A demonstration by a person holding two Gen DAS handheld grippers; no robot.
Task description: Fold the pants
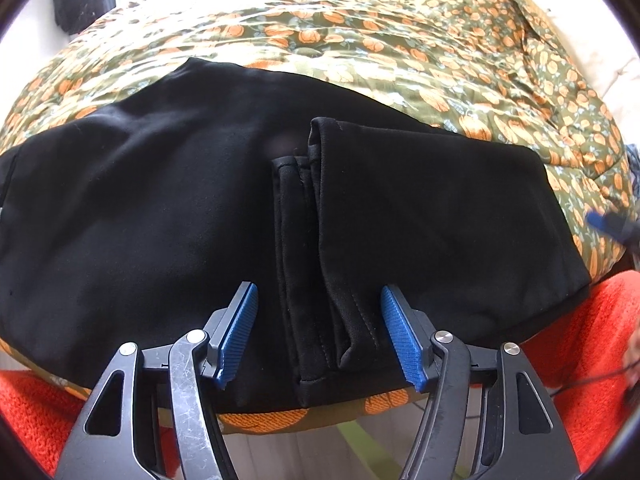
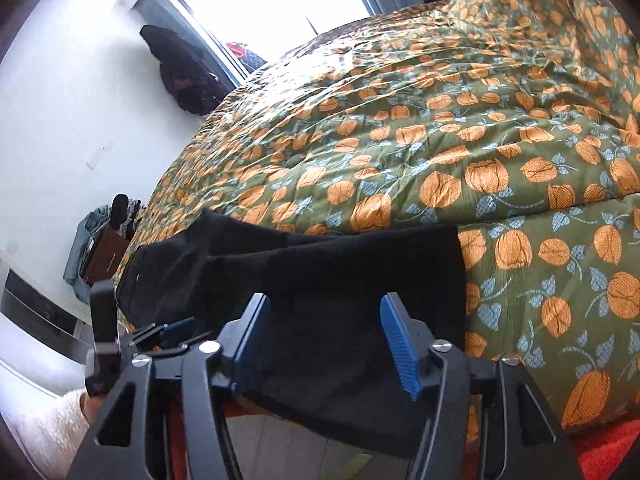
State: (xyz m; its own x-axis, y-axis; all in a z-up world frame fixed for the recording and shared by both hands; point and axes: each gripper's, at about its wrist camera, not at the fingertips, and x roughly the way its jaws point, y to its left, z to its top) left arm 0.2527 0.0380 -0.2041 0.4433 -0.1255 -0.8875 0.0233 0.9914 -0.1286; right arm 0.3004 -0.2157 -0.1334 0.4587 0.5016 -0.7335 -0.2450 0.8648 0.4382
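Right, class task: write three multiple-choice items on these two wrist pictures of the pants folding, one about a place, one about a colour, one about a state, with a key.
1. Where do the pants lie?
A on the floor
B on the flowered quilt
C on a chair

2. What colour are the gripper pads?
A blue
B red
C white

3. How do the left gripper's jaws stand?
A shut on a hem
B apart, touching no cloth
C out of view

Key: B, the black pants rest on the quilt; A, the pads are blue; B, the left gripper straddles the leg hems without pressing.
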